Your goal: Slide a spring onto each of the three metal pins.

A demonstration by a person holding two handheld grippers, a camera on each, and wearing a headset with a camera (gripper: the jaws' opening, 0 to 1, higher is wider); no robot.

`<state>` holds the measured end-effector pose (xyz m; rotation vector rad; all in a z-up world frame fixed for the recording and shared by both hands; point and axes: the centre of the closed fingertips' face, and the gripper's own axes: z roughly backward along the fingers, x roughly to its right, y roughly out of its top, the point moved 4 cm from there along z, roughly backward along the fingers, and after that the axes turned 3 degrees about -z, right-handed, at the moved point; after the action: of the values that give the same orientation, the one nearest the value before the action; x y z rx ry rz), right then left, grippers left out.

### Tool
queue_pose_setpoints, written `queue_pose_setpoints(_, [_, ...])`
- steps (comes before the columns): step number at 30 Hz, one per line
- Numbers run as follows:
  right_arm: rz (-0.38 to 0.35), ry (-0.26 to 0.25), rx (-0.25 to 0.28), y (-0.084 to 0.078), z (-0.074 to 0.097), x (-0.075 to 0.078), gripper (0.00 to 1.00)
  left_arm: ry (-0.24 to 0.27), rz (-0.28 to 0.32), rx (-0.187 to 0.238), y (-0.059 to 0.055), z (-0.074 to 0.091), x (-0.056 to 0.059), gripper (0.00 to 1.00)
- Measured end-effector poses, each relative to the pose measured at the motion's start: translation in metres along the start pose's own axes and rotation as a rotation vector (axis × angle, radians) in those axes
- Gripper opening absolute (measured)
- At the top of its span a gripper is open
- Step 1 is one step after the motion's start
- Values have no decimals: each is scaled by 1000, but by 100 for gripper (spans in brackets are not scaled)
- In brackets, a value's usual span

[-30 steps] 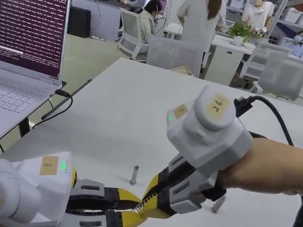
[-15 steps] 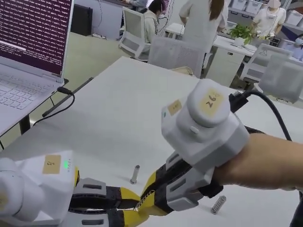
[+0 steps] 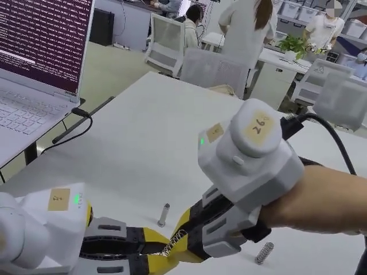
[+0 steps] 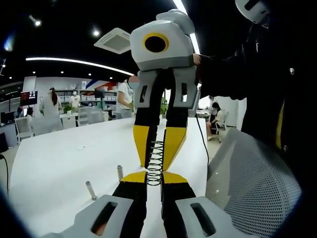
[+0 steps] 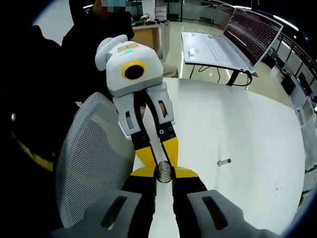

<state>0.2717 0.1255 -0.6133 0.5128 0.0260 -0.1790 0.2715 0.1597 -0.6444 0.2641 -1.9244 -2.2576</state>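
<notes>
Gripping spring (image 4: 155, 161) still, left claw (image 4: 154, 177), right claw (image 5: 164, 173)

A short upright metal pin (image 3: 164, 214) stands on the white table (image 3: 143, 132). Just in front of it, the left gripper (image 3: 150, 250) and right gripper (image 3: 175, 247) meet tip to tip, with a coiled wire spring (image 3: 172, 244) between them. A loose spring (image 3: 264, 252) lies right of the pin. Far left and behind it sits an open laptop (image 3: 34, 63), with a black cable (image 3: 74, 123) between laptop and pin.

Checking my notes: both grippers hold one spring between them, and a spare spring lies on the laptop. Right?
Not quite: the spare spring lies on the table, as the head view shows. The left gripper and right gripper do hold one spring between them.
</notes>
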Motion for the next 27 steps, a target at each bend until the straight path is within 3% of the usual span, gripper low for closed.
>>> queue_pose_setpoints(18, [-2, -13, -50, 1, 1, -3, 8, -7, -16, -4, 0, 1, 3, 4])
queue_pose_setpoints(27, [-7, -30, -74, 1, 1, -1, 8, -5, 12, -1, -5, 3, 5, 18])
